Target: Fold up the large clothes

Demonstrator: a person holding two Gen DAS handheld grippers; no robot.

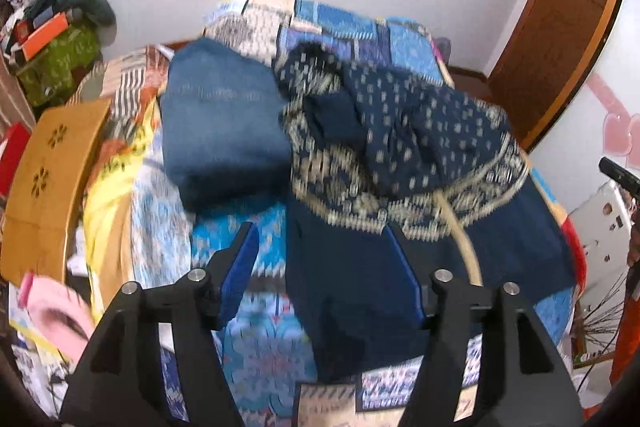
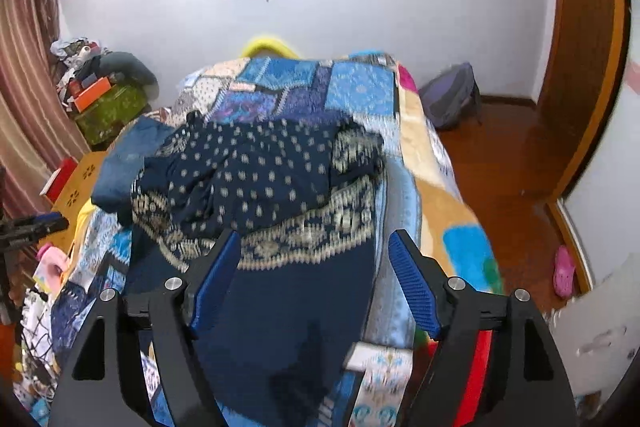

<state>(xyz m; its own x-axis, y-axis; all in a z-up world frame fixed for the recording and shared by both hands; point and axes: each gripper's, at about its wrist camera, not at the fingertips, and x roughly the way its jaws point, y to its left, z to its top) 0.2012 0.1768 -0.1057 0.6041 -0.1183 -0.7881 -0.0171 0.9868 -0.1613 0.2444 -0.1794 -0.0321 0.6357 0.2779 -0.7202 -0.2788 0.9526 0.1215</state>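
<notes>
On patchwork bed (image 2: 360,87): navy gold-patterned cloth garment (image 2: 280,267) lengthwise, plain end nearest; left gripper (image 1: 320,263), right gripper (image 2: 316,267) agape, empty.

Left hand-held gripper (image 1: 320,251): two fingers (image 1: 236,267) of matte black plastic, each formed as a flat angular plate with a triangular cut-out near its base. Each finger carries a blue pad on its inner face. Four round silver screw heads are visible along the linkage, two per side, seated in black pivot bosses.

Right hand-held gripper (image 2: 316,251): identical build. Black angular finger plates, triangular cut-outs, four silver screw heads. The blue pads (image 2: 412,287) show a fine ribbed or knurled texture, clearest on the right pad. A black cross-rail joins the pivots behind each pad.

No cables or markings are visible on either unit.
</notes>
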